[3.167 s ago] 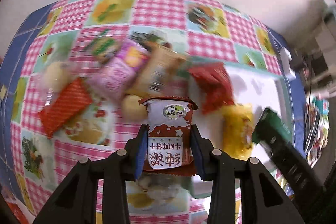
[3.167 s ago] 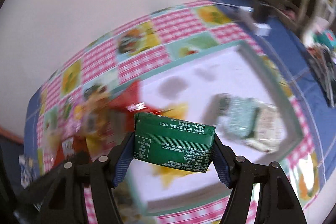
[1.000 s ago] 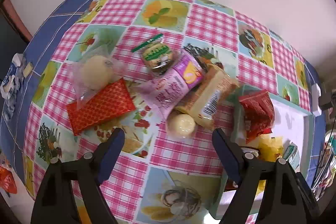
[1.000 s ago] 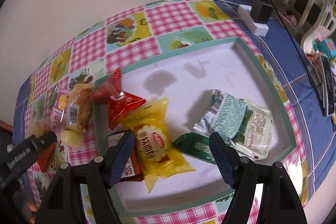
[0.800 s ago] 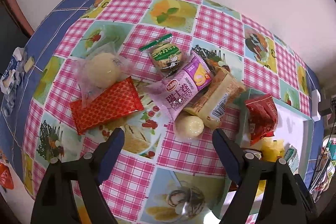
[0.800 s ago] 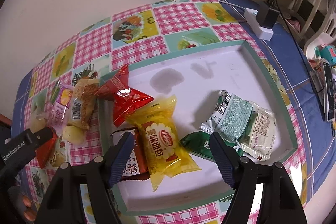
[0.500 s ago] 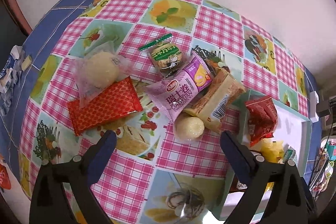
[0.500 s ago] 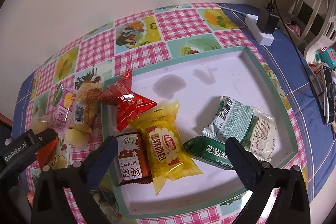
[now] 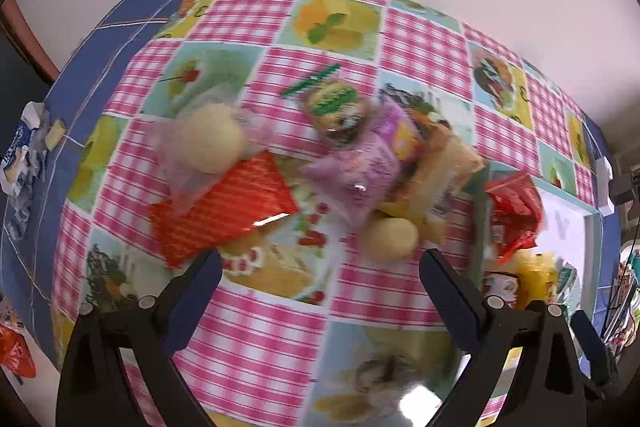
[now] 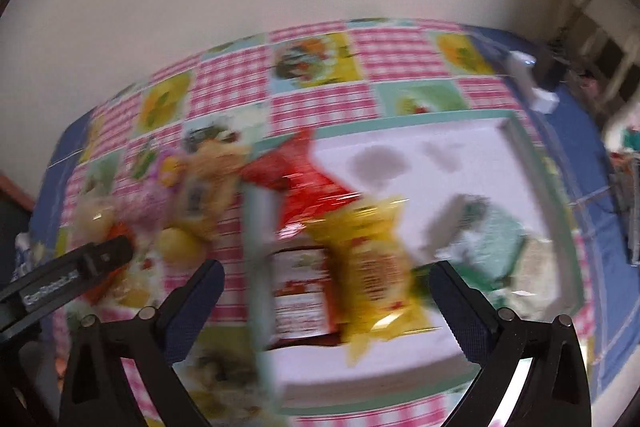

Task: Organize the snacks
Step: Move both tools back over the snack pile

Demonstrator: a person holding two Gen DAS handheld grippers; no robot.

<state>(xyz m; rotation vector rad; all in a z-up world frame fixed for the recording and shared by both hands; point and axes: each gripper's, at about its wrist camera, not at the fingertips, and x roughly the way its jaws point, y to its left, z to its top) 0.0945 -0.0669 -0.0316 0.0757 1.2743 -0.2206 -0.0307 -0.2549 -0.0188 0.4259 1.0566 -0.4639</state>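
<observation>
The left gripper point(image 9: 320, 279) points down over the tablecloth point(image 9: 256, 331), jaws wide apart and empty, having just been opening. The red packet point(image 9: 224, 211) lies flat just beyond its left finger, long side slanting. The right gripper point(image 10: 326, 287) too has just opened wide, empty, above the yellow packet point(image 10: 372, 267) lying lengthwise in the tray point(image 10: 532, 163)

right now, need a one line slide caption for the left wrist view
Open left gripper hovers empty above loose snacks on the checked tablecloth: red wafer pack, purple pack, round pale bun.
</observation>
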